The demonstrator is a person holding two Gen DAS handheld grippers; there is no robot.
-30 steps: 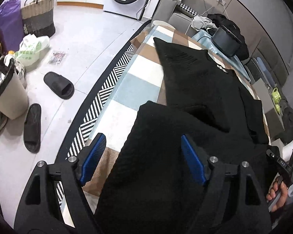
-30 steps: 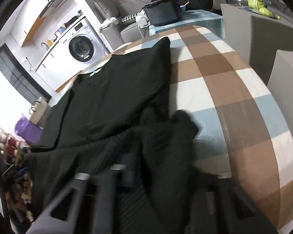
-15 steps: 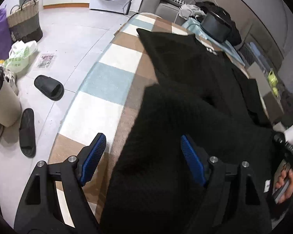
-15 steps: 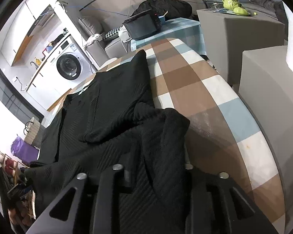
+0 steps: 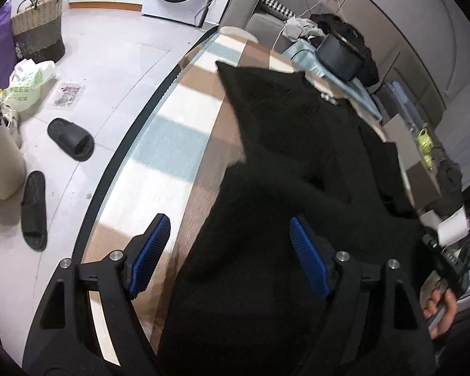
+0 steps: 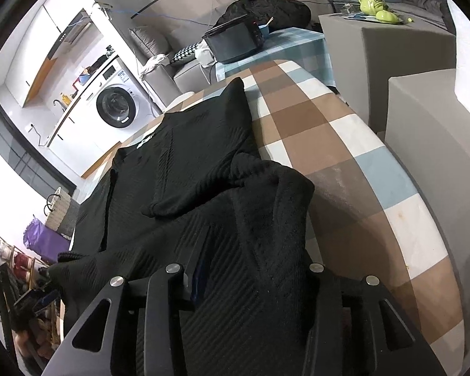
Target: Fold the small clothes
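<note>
A black knitted garment (image 5: 297,163) lies spread on the checked tabletop (image 5: 172,144), its near part folded over toward the far end. My left gripper (image 5: 228,250) hangs open above the garment's near left edge, blue pads (image 5: 150,250) wide apart and touching nothing. In the right wrist view the same garment (image 6: 203,156) drapes over my right gripper (image 6: 250,282). Its jaws are opening, and the cloth lies loose between and over the fingers, hiding the right one. A person's hand (image 5: 438,310) on the right gripper's handle shows at the left wrist view's right edge.
The checked tabletop (image 6: 360,188) shows bare to the right of the garment. Grey boxes (image 6: 423,125) stand beyond its right edge, one with green mugs (image 6: 373,3). Past the far end sits a black appliance (image 6: 235,40). On the floor at left are slippers (image 5: 72,139), a bin (image 5: 0,163) and a basket (image 5: 37,28).
The right gripper's jaws have spread apart and the cloth they pinched now lies slack over them. The left gripper stayed open and drifted a little over the near edge.
</note>
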